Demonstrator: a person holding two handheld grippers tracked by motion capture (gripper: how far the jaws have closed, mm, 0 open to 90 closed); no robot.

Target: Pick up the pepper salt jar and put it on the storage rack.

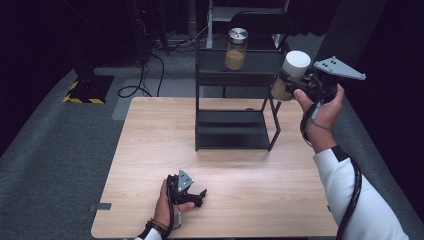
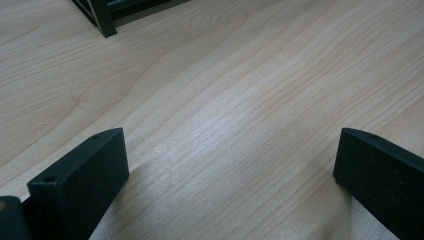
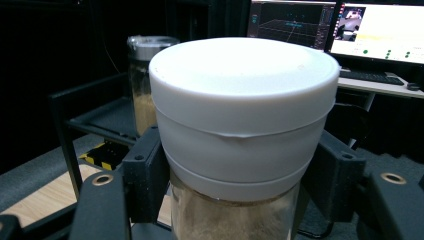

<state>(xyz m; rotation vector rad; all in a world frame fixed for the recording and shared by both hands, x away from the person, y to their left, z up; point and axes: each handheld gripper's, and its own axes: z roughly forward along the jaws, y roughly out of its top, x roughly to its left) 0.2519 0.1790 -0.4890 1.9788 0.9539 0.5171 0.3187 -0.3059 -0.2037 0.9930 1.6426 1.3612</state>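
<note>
In the right gripper view, the jar is cut off at the bottom edge; its base is out of frame. The right claw hides the jar's flanks. The second jar stands partly hidden behind the white lid. Text on the monitors is too small to read. In the left gripper view, the rack is cut off at the top edge.

high view: above person's side, facing forward and down over wooden table and black rack | left gripper view: low, close over tabletop, rack foot shared with high view | right gripper view: level, very near white-lidded jar, also in high view
</note>
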